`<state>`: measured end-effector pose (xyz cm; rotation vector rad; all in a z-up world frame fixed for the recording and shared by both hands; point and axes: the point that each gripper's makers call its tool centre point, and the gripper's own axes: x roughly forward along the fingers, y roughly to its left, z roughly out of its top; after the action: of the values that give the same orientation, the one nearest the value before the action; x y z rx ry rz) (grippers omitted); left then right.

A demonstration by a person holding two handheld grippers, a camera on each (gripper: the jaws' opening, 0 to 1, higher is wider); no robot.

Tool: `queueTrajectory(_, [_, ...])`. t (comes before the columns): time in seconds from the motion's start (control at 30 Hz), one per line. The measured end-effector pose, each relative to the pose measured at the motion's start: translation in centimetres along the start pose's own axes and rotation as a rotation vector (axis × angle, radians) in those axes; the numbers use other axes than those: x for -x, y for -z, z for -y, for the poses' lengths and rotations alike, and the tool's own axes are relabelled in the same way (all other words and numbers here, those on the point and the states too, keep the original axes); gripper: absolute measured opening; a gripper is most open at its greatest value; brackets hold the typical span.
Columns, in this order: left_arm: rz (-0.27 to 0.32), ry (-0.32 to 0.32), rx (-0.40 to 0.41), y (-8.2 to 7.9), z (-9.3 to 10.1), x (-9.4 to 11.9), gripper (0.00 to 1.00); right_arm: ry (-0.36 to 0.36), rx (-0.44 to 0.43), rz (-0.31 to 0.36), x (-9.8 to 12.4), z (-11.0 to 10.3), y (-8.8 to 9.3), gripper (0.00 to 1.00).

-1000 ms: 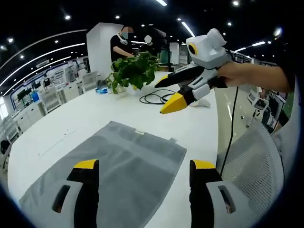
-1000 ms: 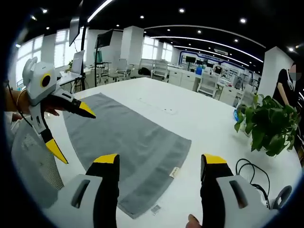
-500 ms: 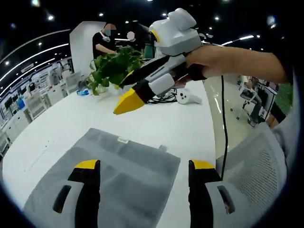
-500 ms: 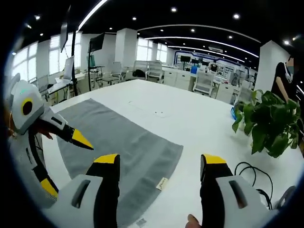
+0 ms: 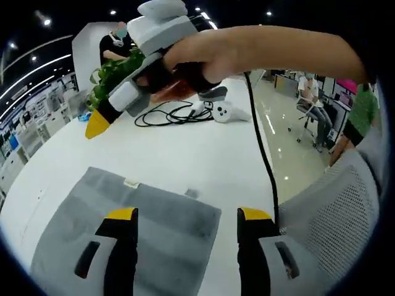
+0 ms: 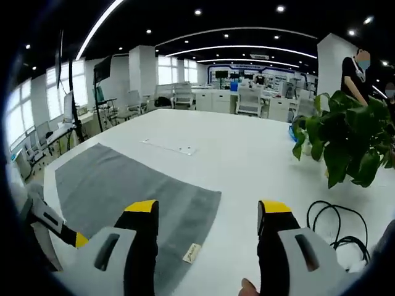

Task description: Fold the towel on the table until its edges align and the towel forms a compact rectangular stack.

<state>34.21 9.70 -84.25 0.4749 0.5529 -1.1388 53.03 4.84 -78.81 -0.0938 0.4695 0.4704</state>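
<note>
A grey towel (image 5: 117, 228) lies flat and unfolded on the white table (image 5: 185, 148); its short edge with two small tags faces away in the left gripper view. My left gripper (image 5: 185, 219) hovers open over that end of the towel, nothing between its jaws. In the right gripper view the towel (image 6: 117, 191) stretches away to the left, a small label at its near corner. My right gripper (image 6: 207, 213) is open above the towel's corner and the bare table. It also appears in the left gripper view, held by a hand (image 5: 185, 68), above the table's far side.
A potted plant (image 6: 345, 139) stands on the table, with black cables (image 5: 176, 114) and a white controller (image 5: 229, 113) close by. A mesh office chair (image 5: 336, 216) sits at the table's right edge. A person (image 6: 358, 68) stands behind the plant. Desks and chairs fill the room beyond.
The right gripper has swung across in front of the left camera, from right to upper left, and come closer. Both views have shifted with the hands. The towel lies as before.
</note>
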Motion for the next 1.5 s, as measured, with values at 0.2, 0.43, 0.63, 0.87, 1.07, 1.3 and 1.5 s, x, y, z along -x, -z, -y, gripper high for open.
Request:
queueTrajectory(0.2, [-0.012, 0.028, -0.016, 0.4, 1.4, -1.3, 0.56, -0.002, -0.065, -0.017, -2.4, 0.9, 0.9, 0.65])
queueTrajectory(0.43, [-0.013, 0.068, 0.013, 0.8, 2.9, -3.0, 0.44, -0.023, -0.063, -0.040, -4.6, 0.9, 1.9, 0.61])
queueTrajectory(0.63, [-0.031, 0.086, 0.021, 1.5, 3.5, -4.2, 0.29, -0.098, 0.042, -0.102, -6.4, -0.5, 4.1, 0.58])
queueTrajectory(0.87, [-0.053, 0.101, 0.022, 2.5, 4.2, -5.7, 0.25, -0.112, 0.024, -0.098, -7.8, -0.5, 4.7, 0.55])
queueTrajectory(1.07, [-0.071, 0.076, 0.110, 3.5, 3.8, -6.6, 0.25, -0.110, 0.010, -0.091, -8.7, -0.6, 5.3, 0.52])
queueTrajectory(1.3, [-0.044, 0.025, 0.081, 3.2, 3.8, -6.8, 0.24, -0.095, 0.005, -0.093, -9.8, 0.4, 6.0, 0.50])
queueTrajectory(1.5, [-0.028, -0.033, 0.079, 3.4, 3.7, -6.9, 0.23, -0.089, 0.015, -0.097, -10.7, 0.7, 6.6, 0.46])
